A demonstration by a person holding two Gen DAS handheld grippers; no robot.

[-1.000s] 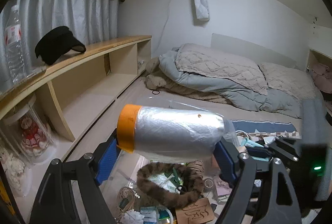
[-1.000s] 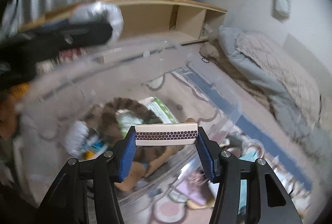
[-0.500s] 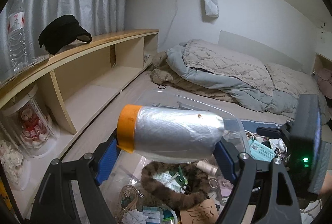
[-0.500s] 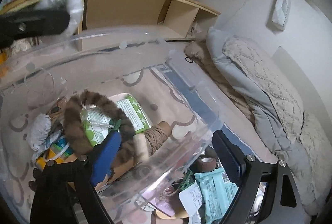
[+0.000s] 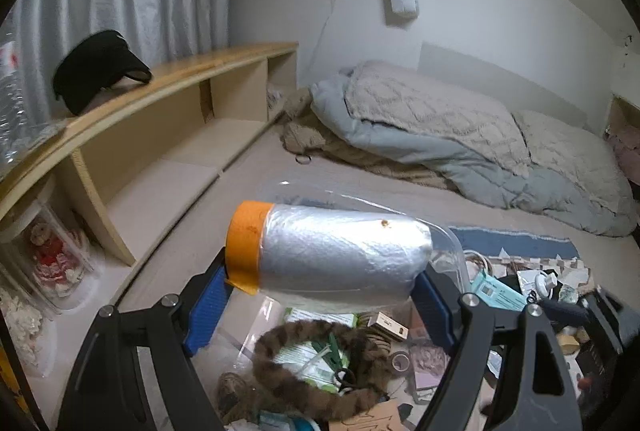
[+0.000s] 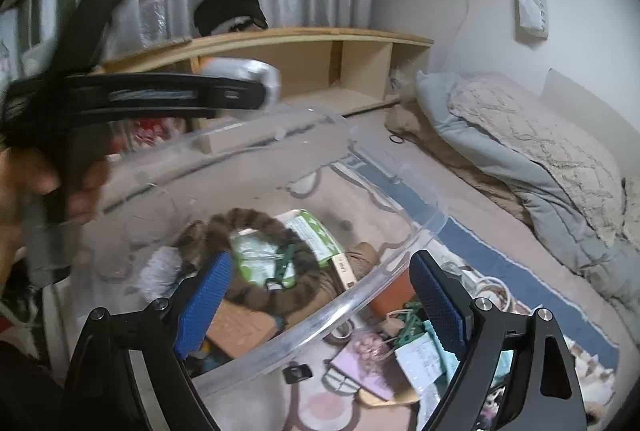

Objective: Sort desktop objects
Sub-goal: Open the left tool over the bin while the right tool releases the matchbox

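Note:
My left gripper (image 5: pixel 322 275) is shut on a silver film roll (image 5: pixel 344 255) with an orange end, held crosswise over the clear plastic bin (image 5: pixel 456 259). From the right wrist view the same roll (image 6: pixel 248 71) shows at the upper left, with a hand (image 6: pixel 24 183) gripping the handle. My right gripper (image 6: pixel 320 263) hangs open over the bin's near rim (image 6: pixel 360 295), nothing between its blue pads. Inside the bin lie a brown striped furry ring (image 6: pixel 256 223), a green packet (image 6: pixel 312 231) and a small white box (image 6: pixel 344 267).
Loose clutter covers the rug right of the bin: a teal packet (image 6: pixel 420 355), a pink card (image 6: pixel 364 359), cords. A bed with a grey quilt (image 6: pixel 520 135) fills the right. A wooden shelf (image 5: pixel 160 91) with a black cap (image 5: pixel 96 71) runs along the left.
My right gripper opened and let go of the small white box, which now lies in the bin; it then drew back to the rim. The left gripper shifted a little, still holding the roll.

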